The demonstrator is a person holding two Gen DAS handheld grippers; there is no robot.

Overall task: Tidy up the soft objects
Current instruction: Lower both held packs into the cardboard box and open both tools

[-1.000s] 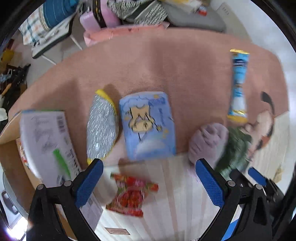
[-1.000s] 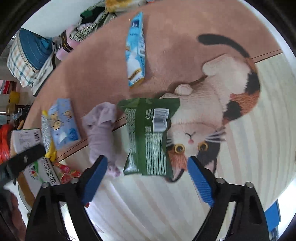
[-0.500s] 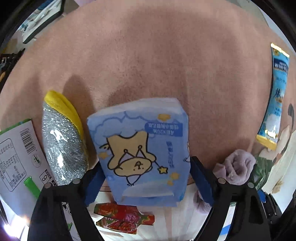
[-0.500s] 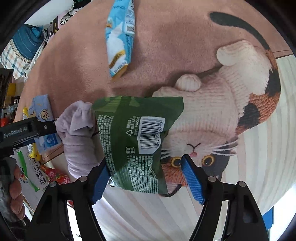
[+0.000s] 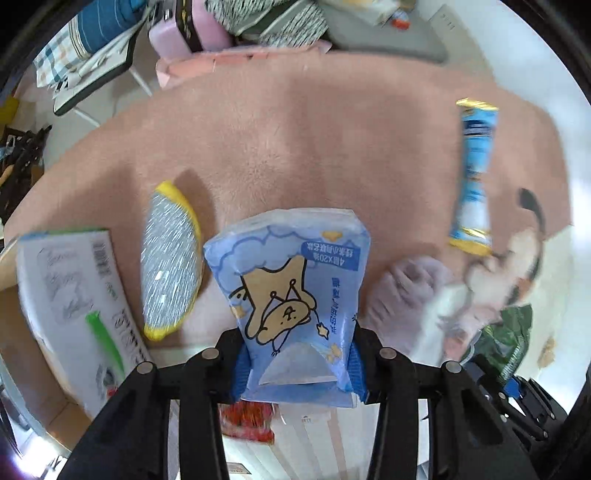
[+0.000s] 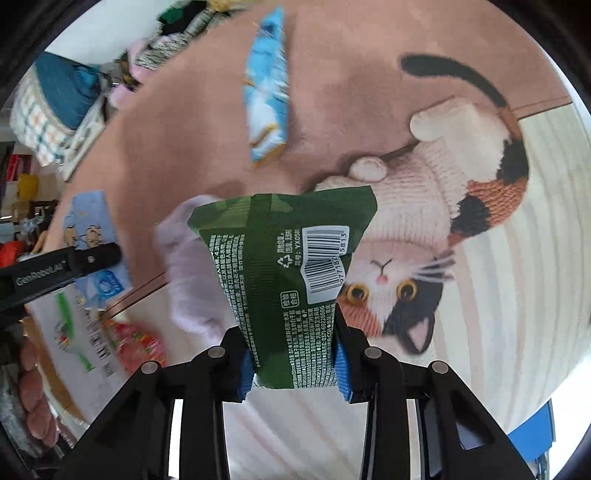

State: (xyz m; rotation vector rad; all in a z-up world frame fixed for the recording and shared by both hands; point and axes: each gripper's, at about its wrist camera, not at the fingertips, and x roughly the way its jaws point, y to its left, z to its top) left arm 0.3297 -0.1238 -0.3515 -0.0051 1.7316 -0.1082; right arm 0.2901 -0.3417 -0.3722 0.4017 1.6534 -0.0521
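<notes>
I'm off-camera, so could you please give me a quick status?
Left claw shut on blue bear-print tissue pack. Right claw shut on green foil packet. Nothing blocking.

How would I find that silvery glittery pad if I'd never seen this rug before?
Start at the pink rug in the left wrist view and look toward its left side, between the white printed box and the blue bear-print pack. There lies the oval scrubbing pad, flat on the pile. Nothing else nearby has its sparkling silver face and bright yellow backing along the rim.

A home floor: cat-picture rug [image 6: 461, 206] and piled clothes [image 5: 266, 18] behind.
</notes>
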